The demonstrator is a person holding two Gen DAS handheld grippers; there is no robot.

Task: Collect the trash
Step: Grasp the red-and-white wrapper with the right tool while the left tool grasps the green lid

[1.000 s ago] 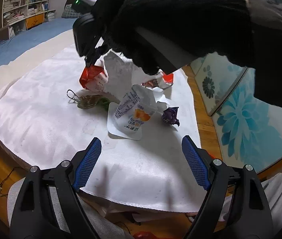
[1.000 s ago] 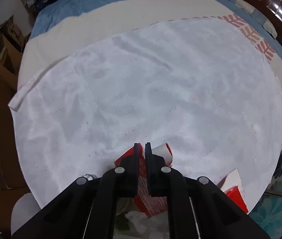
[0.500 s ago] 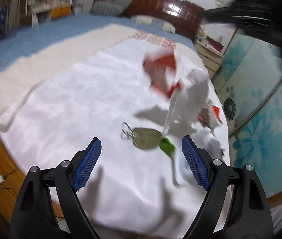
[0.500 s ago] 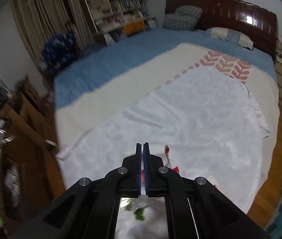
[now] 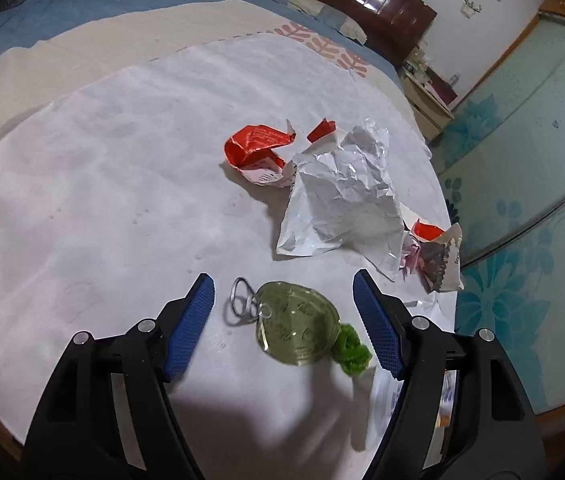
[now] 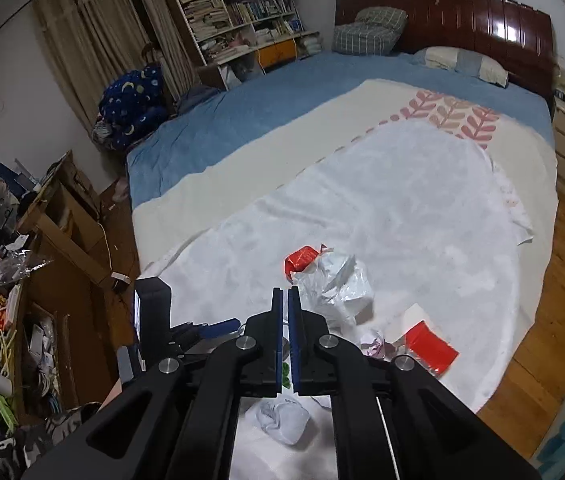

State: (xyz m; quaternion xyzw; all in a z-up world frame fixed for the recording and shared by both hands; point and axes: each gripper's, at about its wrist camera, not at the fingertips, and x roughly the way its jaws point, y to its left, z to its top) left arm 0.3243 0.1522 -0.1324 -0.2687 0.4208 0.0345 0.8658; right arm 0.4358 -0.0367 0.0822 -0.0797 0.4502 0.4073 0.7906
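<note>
Trash lies on a white cloth [image 5: 82, 184] spread on the bed. My left gripper [image 5: 284, 322] is open, low over a gold can lid [image 5: 296, 328] with a ring pull, which lies between its blue pads beside a green scrap [image 5: 350, 350]. Beyond lie a red carton piece [image 5: 256, 152], a crumpled silver-white bag [image 5: 342, 196] and a red-and-white snack wrapper [image 5: 436, 254]. My right gripper [image 6: 285, 304] is shut and empty, raised above the cloth. Below it show the red carton [image 6: 300, 260], the crumpled bag [image 6: 338, 284] and the red wrapper [image 6: 428, 344].
The cloth's right edge drops to a wooden floor [image 6: 542, 344] and a teal floral panel [image 5: 522, 208]. A cluttered desk [image 6: 14, 280] stands left of the bed. A bookshelf [image 6: 234, 12] and dark headboard [image 6: 462, 20] are at the far end. A crumpled white wad [image 6: 282, 420] lies under my right gripper.
My right gripper has let go of the red carton piece, which now lies on the cloth, and has risen and pulled back. My left gripper has moved forward and down over the can lid.
</note>
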